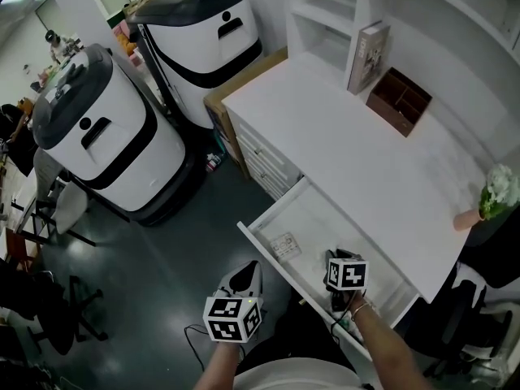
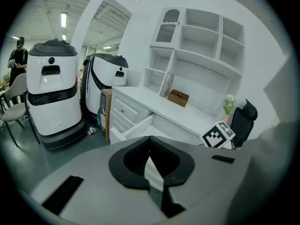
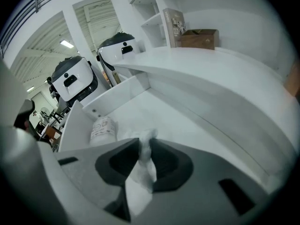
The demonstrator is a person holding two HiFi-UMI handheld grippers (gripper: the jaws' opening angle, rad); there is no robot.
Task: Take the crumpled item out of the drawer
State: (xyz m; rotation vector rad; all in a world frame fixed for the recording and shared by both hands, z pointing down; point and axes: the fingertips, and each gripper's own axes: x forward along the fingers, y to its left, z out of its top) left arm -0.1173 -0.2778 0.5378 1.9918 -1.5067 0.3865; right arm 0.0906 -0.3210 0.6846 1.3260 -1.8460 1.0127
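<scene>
The white desk's drawer (image 1: 318, 214) stands pulled out. My right gripper (image 1: 341, 257) hangs over its right half, and in the right gripper view the right gripper (image 3: 144, 146) is shut on a crumpled white tissue (image 3: 139, 178), whose tuft sticks out past the tips. The tissue is lifted a little off the drawer floor (image 3: 154, 111). A small printed white packet (image 3: 103, 129) lies flat further left in the drawer, also the packet (image 1: 285, 245) in the head view. My left gripper (image 1: 246, 273) waits outside the drawer front over the dark floor; its jaws (image 2: 150, 138) meet, with nothing held.
On the desktop (image 1: 349, 149) stand a book (image 1: 367, 55), a brown wooden organiser (image 1: 398, 100) and a flower vase (image 1: 491, 197). Two large white-and-black machines (image 1: 106, 136) (image 1: 207, 39) stand left of the desk. A black chair (image 1: 467, 299) sits at right.
</scene>
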